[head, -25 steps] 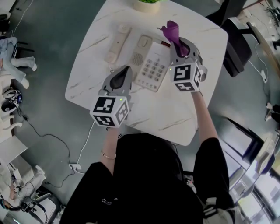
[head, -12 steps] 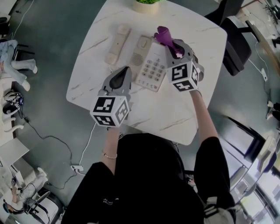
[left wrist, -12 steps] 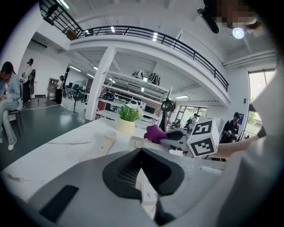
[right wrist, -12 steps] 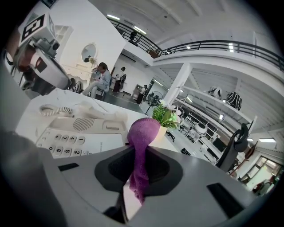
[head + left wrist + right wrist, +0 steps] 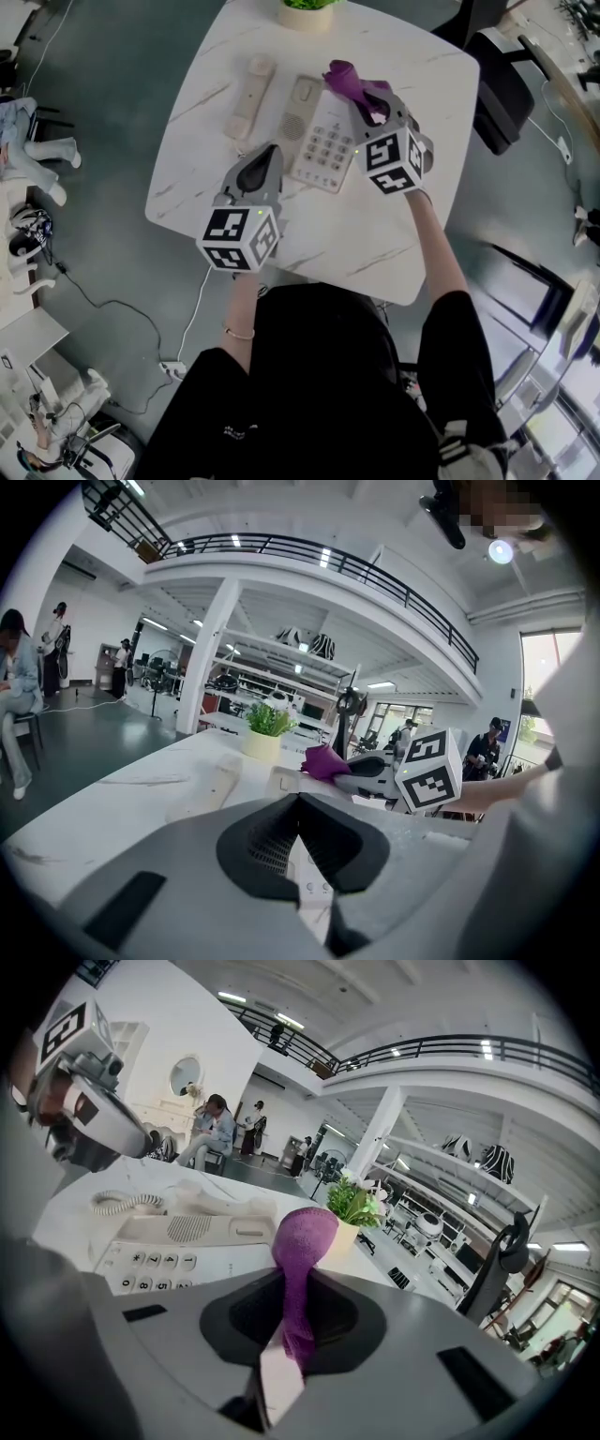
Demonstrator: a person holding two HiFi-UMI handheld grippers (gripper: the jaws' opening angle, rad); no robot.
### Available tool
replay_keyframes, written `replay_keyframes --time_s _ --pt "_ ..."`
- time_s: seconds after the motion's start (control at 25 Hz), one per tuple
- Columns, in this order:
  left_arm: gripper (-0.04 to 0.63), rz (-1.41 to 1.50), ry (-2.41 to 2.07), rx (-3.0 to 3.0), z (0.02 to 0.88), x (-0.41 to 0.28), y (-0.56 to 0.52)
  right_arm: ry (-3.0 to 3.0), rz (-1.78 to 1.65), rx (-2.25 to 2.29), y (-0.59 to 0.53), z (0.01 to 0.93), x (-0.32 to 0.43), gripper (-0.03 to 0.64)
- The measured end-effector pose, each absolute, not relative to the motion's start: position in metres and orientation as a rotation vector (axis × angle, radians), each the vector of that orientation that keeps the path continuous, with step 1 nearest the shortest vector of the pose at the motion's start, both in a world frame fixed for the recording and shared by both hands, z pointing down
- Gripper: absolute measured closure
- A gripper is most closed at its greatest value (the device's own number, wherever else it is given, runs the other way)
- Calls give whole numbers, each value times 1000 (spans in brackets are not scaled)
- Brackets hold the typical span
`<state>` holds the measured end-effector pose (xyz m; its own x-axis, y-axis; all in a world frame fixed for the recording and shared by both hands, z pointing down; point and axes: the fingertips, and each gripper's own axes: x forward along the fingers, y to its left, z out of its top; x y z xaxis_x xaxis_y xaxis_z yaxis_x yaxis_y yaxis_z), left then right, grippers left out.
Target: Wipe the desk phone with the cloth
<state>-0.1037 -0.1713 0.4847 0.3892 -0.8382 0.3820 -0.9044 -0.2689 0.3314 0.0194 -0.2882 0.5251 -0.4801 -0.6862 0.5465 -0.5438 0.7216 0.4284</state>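
On the white marble table [image 5: 375, 234], the beige handset [image 5: 246, 98] lies off its cradle, flat on the tabletop at the phone's 9 o'clock side and just beside it. The left gripper [image 5: 262, 159] sits at the phone's 7 o'clock, over the table, with its tips pointing toward 12 o'clock. Its own view shows the jaws brought together with nothing between them. The desk phone [image 5: 319, 136] rests near the table's middle, keypad facing up. A plant pot [image 5: 305, 11] stands at the table's 12 o'clock edge. The right gripper [image 5: 370, 98] is clamped on the purple cloth [image 5: 345, 80]. The cloth's bunched end sticks out past the jaws over the phone's 1 o'clock corner. Whether it presses on the phone there cannot be told.
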Motion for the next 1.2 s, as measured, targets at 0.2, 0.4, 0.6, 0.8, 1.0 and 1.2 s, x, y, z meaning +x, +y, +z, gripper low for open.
replay_keyframes --time_s 0.2,0.4,0.6,0.8,1.0,1.2 --pt "598 179 -1478 2173 483 -103 -166 -2205 -216 914 -278 527 19 578" --pt "598 184 -1460 2185 483 -103 -160 -2198 -180 901 -267 532 18 578" --pt "598 184 -1441 2195 483 -105 -155 -2204 -144 882 -256 534 13 578" --pt "598 183 -1425 2205 484 -105 -150 -2192 -116 878 -247 538 12 578" --pt "598 184 -1413 2217 482 -106 -143 -2188 -98 876 -237 540 10 578" --pt "598 184 -1403 2228 482 -107 -139 -2183 -89 869 -230 542 8 578"
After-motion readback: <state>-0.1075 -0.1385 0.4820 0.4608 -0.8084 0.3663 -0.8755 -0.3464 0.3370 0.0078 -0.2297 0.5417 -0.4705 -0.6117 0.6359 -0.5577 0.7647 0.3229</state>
